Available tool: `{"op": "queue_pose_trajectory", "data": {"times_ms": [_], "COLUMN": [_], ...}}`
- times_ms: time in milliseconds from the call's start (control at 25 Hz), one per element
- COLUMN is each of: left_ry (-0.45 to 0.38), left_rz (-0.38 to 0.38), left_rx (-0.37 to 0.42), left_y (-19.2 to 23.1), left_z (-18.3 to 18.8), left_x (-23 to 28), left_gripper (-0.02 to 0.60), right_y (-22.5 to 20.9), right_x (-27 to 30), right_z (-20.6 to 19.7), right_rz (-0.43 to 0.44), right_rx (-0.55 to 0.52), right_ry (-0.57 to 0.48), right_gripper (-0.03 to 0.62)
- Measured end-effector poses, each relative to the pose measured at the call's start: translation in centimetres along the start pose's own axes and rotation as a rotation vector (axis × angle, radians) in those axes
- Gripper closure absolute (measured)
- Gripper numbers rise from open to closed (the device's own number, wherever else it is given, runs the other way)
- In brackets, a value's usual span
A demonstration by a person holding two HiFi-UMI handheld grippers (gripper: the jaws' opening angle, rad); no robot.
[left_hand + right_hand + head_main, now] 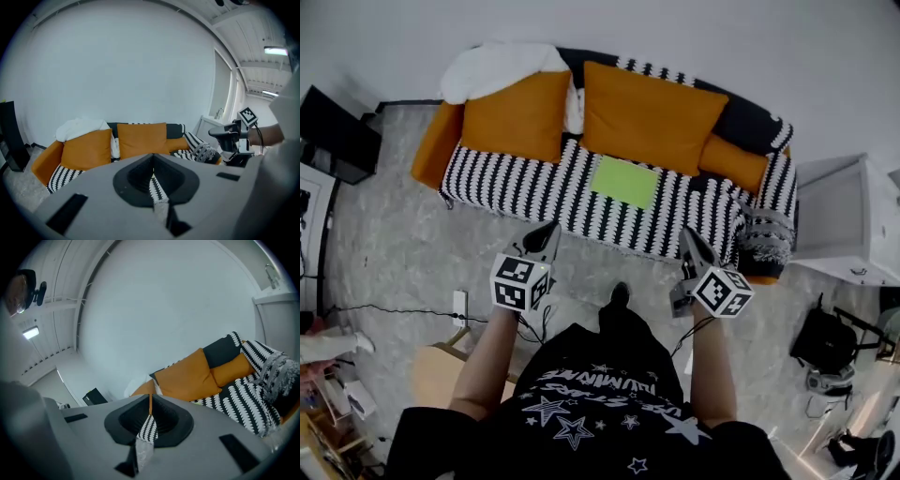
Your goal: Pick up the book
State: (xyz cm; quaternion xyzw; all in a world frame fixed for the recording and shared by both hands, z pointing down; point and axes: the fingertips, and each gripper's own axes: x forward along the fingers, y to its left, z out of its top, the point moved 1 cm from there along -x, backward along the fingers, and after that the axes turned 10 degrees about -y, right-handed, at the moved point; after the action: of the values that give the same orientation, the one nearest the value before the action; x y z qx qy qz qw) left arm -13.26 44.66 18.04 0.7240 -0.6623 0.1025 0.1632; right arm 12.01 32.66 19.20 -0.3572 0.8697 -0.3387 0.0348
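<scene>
I see the book [624,181] lying flat on the sofa [516,183] seat, a thin green rectangle on the black-and-white cover, just in front of the right-hand orange cushion [652,117]. Nothing rests on it.

Both claws hang in front of me, short of the sofa's front edge and well apart from the book. The left claw [551,228] has its jaws together with nothing between them, and so does the right claw [687,232].

I judge the book light and fairly stiff, though a thin one may flex or fan open if I take it by a loose corner. Its cover looks smooth, so it may slide between the pads. It lies flush on the fabric, leaving no gap beneath. The seat should be soft, though, so I expect pressing a lower jaw into it beside the near long edge would let me get under. I would pinch across the thickness at the middle of that edge, or at the spine if I can find it. I cannot tell from here which side the spine is on.
</scene>
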Motion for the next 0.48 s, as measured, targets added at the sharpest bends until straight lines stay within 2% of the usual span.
{"op": "queue_pose_trajectory", "data": {"times_ms": [200, 480], "left_ry": [-0.003, -0.014], "left_rz": [-0.002, 0.026], "left_rx": [0.012, 0.021], "left_y": [-1.6, -3.0], "left_z": [1.2, 2.6], "left_x": [3.6, 6.8], "left_gripper": [0.577, 0.577], "right_y": [-4.2, -7.8], "right_x": [0.5, 2.3], "right_z": [1.6, 3.3], "right_rz": [-0.024, -0.008], "right_rx": [0.036, 0.054], "right_ry": [-0.001, 0.009], "right_gripper": [0.56, 0.56]}}
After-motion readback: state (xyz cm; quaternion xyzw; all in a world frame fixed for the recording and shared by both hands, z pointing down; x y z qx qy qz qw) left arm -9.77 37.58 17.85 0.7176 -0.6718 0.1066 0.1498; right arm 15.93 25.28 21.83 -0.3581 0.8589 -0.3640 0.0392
